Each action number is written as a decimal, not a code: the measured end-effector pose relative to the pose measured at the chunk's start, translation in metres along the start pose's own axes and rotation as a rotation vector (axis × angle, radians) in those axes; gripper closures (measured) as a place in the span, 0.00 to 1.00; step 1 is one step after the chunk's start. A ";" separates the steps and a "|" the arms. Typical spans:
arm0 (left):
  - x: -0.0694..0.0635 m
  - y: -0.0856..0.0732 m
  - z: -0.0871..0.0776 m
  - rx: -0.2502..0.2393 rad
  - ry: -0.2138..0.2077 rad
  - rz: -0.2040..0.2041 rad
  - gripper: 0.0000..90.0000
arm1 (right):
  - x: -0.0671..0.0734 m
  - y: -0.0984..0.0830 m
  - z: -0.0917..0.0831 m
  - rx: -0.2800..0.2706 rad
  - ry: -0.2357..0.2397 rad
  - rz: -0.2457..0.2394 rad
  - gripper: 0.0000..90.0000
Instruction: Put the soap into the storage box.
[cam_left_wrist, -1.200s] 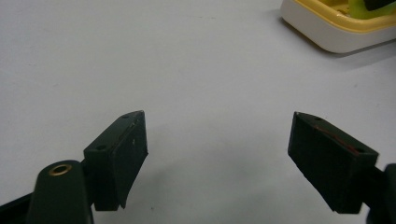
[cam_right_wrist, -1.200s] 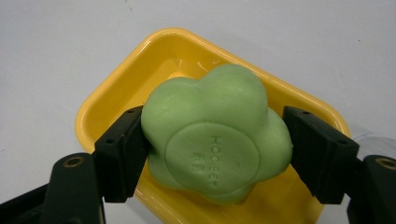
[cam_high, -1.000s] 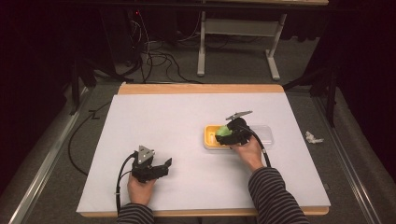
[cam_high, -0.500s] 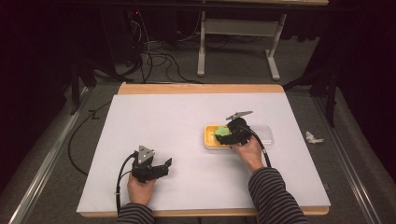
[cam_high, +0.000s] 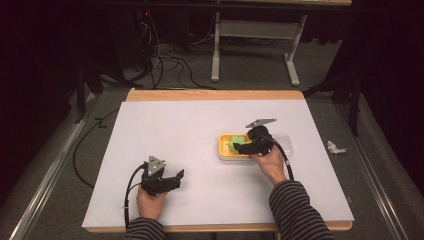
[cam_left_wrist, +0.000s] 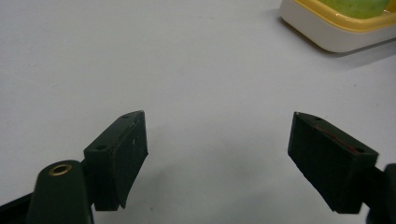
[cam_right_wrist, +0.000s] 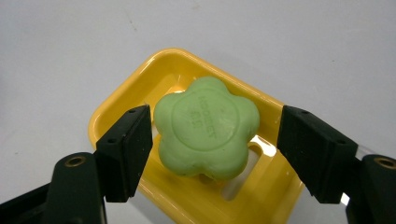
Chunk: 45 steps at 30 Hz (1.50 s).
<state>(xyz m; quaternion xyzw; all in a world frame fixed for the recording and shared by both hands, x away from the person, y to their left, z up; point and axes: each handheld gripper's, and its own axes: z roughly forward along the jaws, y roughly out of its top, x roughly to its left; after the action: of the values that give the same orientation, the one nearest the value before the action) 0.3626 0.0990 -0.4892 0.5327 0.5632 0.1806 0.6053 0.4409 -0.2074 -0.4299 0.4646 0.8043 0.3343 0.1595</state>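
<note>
1. Green, waxy and flower-shaped, a five-lobed bar of soap (cam_right_wrist: 206, 134) lies in a glossy yellow plastic soap dish (cam_right_wrist: 122, 111) with rounded corners; in the right gripper view a raised round medallion with faint embossed lettering marks its flat top.
2. Slots cut through the dish floor show beside and below the soap, and the hard rim catches a bright sheen.
3. In the high view the same dish (cam_high: 223, 148) sits right of the table's middle on a smooth white matte table cover (cam_high: 190, 130), with the soap (cam_high: 235, 143) inside it and a clear plastic piece (cam_high: 290, 142) just beside it on the right.
4. The right gripper (cam_right_wrist: 214, 151) hangs over the dish with its blocky matte black jaws apart, one on each side of the soap. They have just been closing in. The left pad is just beside a lobe and the right pad stands clear with a gap, so nothing is clamped.
5. The left gripper (cam_left_wrist: 217, 158) rests near the front left of the table, well apart from the dish. Its wedge-shaped black jaws are spread wide over bare white surface.
6. In the left gripper view, the dish's cream-white underside and yellow rim (cam_left_wrist: 336, 28) show at the upper right.
7. A pale wood edge (cam_high: 215, 95) frames the far side of the table.
</note>
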 end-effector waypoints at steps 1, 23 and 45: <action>0.000 0.000 0.000 0.002 0.001 0.001 0.23 | 0.000 0.000 -0.002 -0.002 0.001 -0.003 0.31; 0.000 0.000 -0.001 -0.007 -0.009 -0.008 0.22 | -0.008 -0.007 -0.037 -0.084 0.000 0.020 0.34; 0.000 0.000 -0.001 -0.006 -0.008 -0.001 0.22 | -0.030 -0.028 -0.071 -0.139 -0.022 0.081 0.35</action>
<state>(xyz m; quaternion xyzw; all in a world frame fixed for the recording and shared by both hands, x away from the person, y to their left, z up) 0.3620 0.0993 -0.4889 0.5312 0.5607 0.1797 0.6092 0.3982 -0.2704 -0.3991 0.4883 0.7578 0.3905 0.1867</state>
